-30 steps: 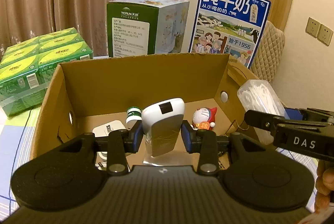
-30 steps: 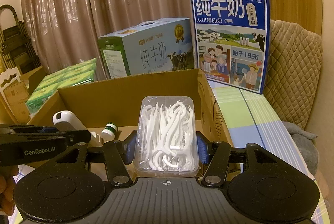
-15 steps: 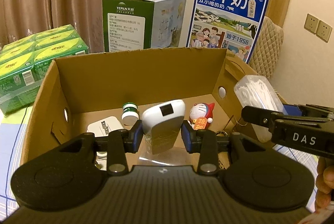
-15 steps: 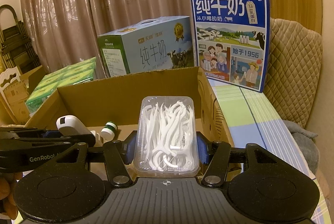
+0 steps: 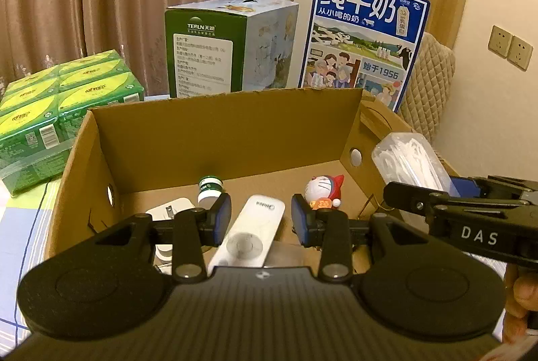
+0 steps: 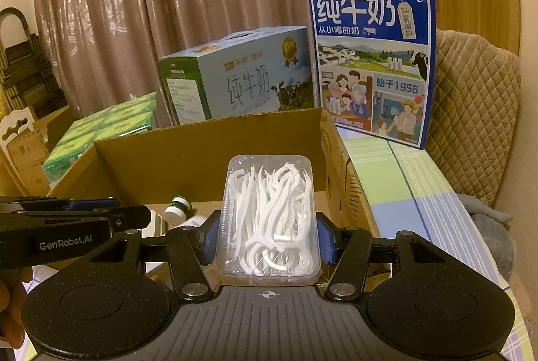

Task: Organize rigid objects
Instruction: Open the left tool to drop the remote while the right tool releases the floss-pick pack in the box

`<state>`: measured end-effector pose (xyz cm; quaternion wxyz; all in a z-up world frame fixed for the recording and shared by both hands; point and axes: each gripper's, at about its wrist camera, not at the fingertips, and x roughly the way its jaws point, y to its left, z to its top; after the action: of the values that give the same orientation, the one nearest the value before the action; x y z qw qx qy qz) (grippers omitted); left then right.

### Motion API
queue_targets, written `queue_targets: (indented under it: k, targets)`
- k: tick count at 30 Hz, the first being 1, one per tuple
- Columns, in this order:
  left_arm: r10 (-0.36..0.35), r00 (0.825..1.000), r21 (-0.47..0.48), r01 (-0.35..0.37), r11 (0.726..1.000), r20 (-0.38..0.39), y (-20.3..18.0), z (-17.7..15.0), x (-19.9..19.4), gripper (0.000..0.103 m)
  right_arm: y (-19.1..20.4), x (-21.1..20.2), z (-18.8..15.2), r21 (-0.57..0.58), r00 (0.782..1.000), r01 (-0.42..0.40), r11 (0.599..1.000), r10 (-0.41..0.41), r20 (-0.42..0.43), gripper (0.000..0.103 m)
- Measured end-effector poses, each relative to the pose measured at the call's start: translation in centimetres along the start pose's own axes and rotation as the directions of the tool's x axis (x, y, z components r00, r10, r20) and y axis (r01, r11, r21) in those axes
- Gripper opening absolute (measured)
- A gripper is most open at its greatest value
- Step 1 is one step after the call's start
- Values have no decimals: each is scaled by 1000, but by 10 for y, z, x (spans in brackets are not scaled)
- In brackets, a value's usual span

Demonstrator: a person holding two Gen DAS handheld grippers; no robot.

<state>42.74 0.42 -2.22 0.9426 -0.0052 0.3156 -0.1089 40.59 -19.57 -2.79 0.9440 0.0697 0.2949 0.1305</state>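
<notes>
My left gripper (image 5: 261, 219) is open over the cardboard box (image 5: 222, 129). A white remote-like device (image 5: 250, 235) lies on the box floor below the jaws, free of them. My right gripper (image 6: 269, 238) is shut on a clear case of white floss picks (image 6: 269, 219) and holds it above the box's (image 6: 208, 139) right side; the case also shows in the left wrist view (image 5: 412, 161). In the box lie a Doraemon figure (image 5: 322, 189), a green-capped bottle (image 5: 210, 188) and a white plug adapter (image 5: 168, 209).
Behind the box stand a green milk carton (image 5: 232, 45) and a blue milk carton (image 5: 364, 41). Green tissue packs (image 5: 57, 112) sit at the left. A quilted chair back (image 6: 470, 112) stands at the right by the striped tablecloth (image 6: 410, 179).
My left gripper has opened and let go of the white device, which now lies flat in the box. The right gripper still holds the floss pick case, almost unmoved.
</notes>
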Motion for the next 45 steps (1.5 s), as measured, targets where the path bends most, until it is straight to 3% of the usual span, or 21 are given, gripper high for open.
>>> queue_targets:
  k: [36,45]
  targets:
    - [10,1000,6,-10,1000,3,-1,0,-2,34,0,3,-2,-3,1000,-24,1000,24,9,54]
    - [12,1000,5,-12,1000,3,0,1,-3,34,0,4,-4,-22,999,-33,999,33,10,63]
